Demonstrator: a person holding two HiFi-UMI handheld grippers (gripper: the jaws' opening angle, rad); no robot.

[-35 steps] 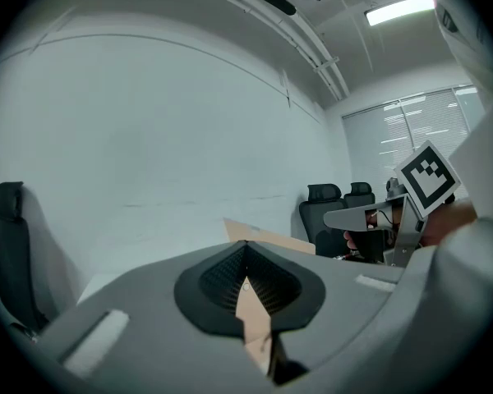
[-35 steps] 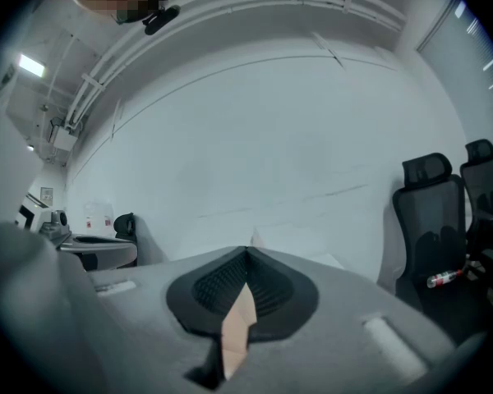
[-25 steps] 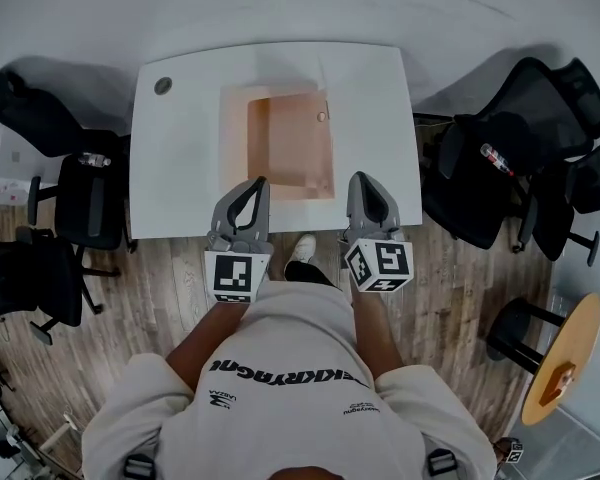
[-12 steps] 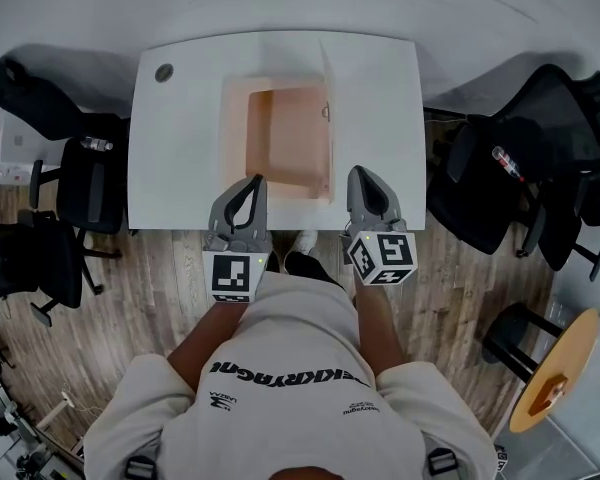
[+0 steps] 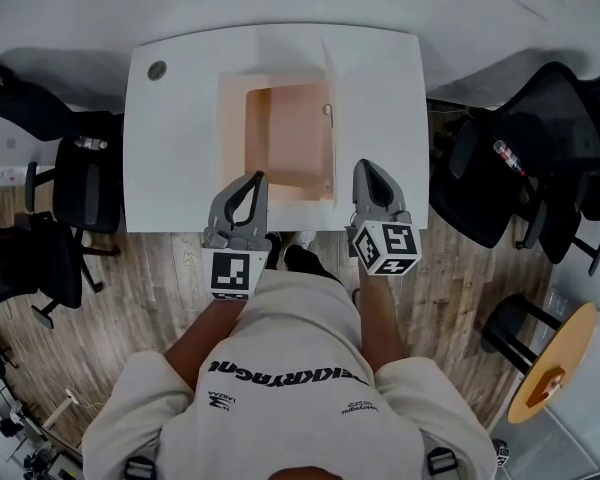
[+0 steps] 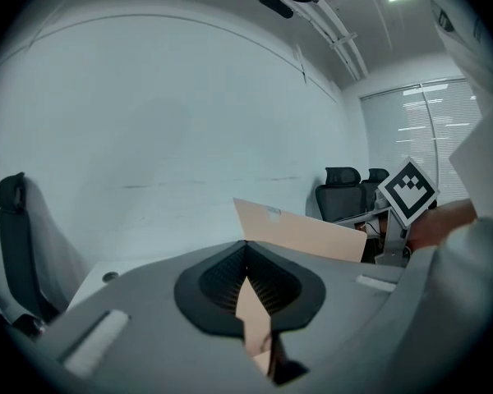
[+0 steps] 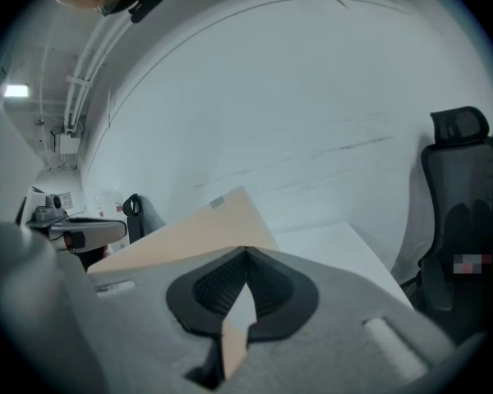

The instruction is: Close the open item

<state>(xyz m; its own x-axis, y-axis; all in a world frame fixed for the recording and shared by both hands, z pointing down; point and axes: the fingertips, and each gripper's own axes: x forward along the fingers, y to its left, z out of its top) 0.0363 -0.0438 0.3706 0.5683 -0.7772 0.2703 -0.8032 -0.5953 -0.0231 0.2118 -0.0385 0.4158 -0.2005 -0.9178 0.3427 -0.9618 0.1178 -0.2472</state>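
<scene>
Head view: cardboard box (image 5: pixel 257 133) open, on middle of white table (image 5: pixel 175 158), right-side flap standing up. Left gripper (image 5: pixel 260 178) at box's near left corner, right gripper (image 5: pixel 361 165) just beside near right corner; contact unclear. Black office chairs (image 5: pixel 520 158) on both sides of table.

Left gripper view: jaws together at tips, nothing between them; tan box flap (image 6: pixel 312 232) just beyond, right gripper's marker cube (image 6: pixel 409 191) past it.

Right gripper view: jaws together, empty; box flap (image 7: pixel 197 228) ahead to left, bare table (image 7: pixel 337 245) to right.
</scene>
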